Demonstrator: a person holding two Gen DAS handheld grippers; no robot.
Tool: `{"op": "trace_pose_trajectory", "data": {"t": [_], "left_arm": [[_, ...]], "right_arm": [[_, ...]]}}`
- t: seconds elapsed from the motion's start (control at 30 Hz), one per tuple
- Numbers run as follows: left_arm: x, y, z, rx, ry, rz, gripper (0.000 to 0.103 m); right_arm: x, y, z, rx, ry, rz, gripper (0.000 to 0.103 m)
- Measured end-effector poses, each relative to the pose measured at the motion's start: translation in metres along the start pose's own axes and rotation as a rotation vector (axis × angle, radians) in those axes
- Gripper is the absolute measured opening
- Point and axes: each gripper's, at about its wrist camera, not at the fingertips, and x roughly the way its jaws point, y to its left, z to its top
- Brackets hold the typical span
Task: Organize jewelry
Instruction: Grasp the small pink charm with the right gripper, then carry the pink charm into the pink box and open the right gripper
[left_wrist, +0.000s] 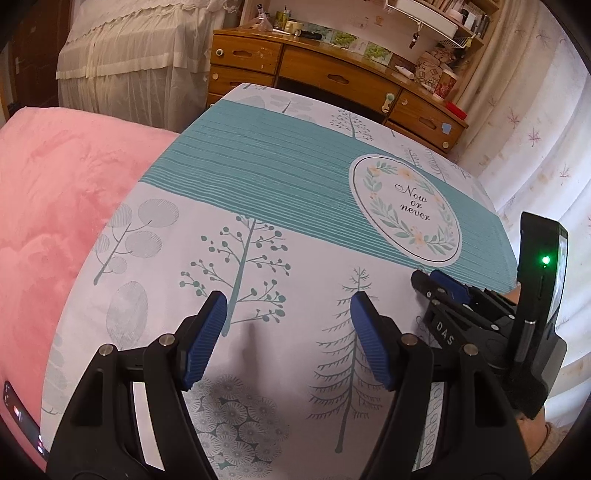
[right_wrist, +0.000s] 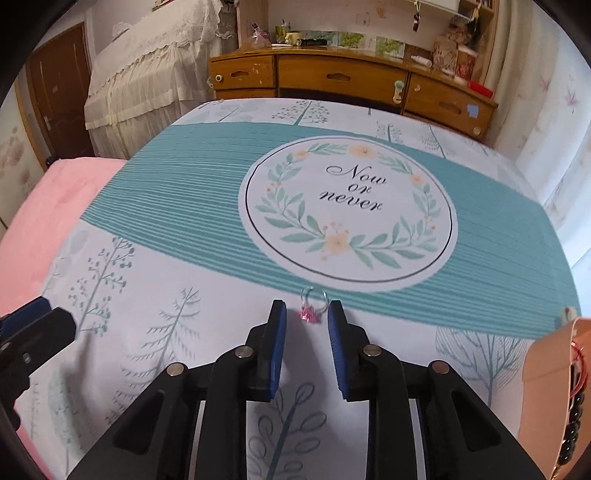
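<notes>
A small pair of silver-hooked earrings with pink beads (right_wrist: 309, 309) lies on the patterned bedspread (right_wrist: 184, 229), just ahead of and between the tips of my right gripper (right_wrist: 306, 314), which is open and not touching them. A tan jewelry box (right_wrist: 550, 373) with black beads (right_wrist: 572, 428) and a red bracelet inside sits at the far right edge. My left gripper (left_wrist: 288, 310) is open and empty over the bedspread (left_wrist: 258, 177). My right gripper also shows in the left wrist view (left_wrist: 428, 280). The left gripper's tip shows in the right wrist view (right_wrist: 33, 314).
A pink plush blanket (left_wrist: 48, 221) lies to the left of the bedspread. A wooden desk with drawers (right_wrist: 347, 79) stands beyond the far end of the bed. A lace-covered piece of furniture (right_wrist: 147, 70) stands at the back left, curtains (left_wrist: 535, 147) at the right.
</notes>
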Motion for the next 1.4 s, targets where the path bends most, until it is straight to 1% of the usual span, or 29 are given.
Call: {"op": "trace_pose_trajectory", "data": {"t": [0.1, 0.2, 0.3, 0.4, 0.53, 0.7, 0.8, 0.9, 1.03, 1.13, 1.27, 1.4], "left_arm": [[0.001, 0.002, -0.002, -0.006, 0.004, 0.005, 0.067], [0.000, 0.002, -0.004, -0.012, 0.005, 0.004, 0.067], [-0.003, -0.001, -0.008, -0.007, 0.007, 0.001, 0.067], [-0.009, -0.005, -0.015, 0.007, 0.011, -0.005, 0.067], [-0.016, -0.014, -0.029, 0.030, 0.033, -0.042, 0.067], [-0.019, -0.044, -0.047, 0.124, 0.074, -0.058, 0.067], [-0.025, -0.068, -0.057, 0.180, 0.070, -0.073, 0.067], [-0.031, -0.086, -0.063, 0.229, 0.070, -0.084, 0.067], [-0.043, -0.112, -0.073, 0.300, 0.059, -0.099, 0.067], [-0.052, -0.127, -0.079, 0.350, 0.039, -0.102, 0.067], [-0.058, -0.142, -0.085, 0.390, 0.037, -0.110, 0.067], [-0.060, -0.154, -0.090, 0.423, 0.038, -0.106, 0.067]], "right_arm": [[0.001, -0.001, 0.001, 0.001, -0.013, -0.021, 0.010], [0.000, -0.007, -0.001, 0.013, -0.016, 0.001, 0.009], [-0.008, -0.020, -0.006, 0.060, -0.010, 0.052, 0.009], [-0.026, -0.034, -0.017, 0.088, -0.010, 0.081, 0.009], [-0.058, -0.049, -0.042, 0.074, 0.005, 0.102, 0.009], [-0.105, -0.066, -0.081, 0.054, -0.026, 0.105, 0.009], [-0.133, -0.081, -0.106, 0.074, -0.044, 0.104, 0.009], [-0.154, -0.097, -0.124, 0.112, -0.063, 0.109, 0.009], [-0.179, -0.119, -0.136, 0.160, -0.117, 0.111, 0.009], [-0.196, -0.137, -0.139, 0.195, -0.158, 0.104, 0.009], [-0.216, -0.166, -0.143, 0.247, -0.199, 0.092, 0.009], [-0.230, -0.198, -0.146, 0.300, -0.229, 0.059, 0.009]]}}
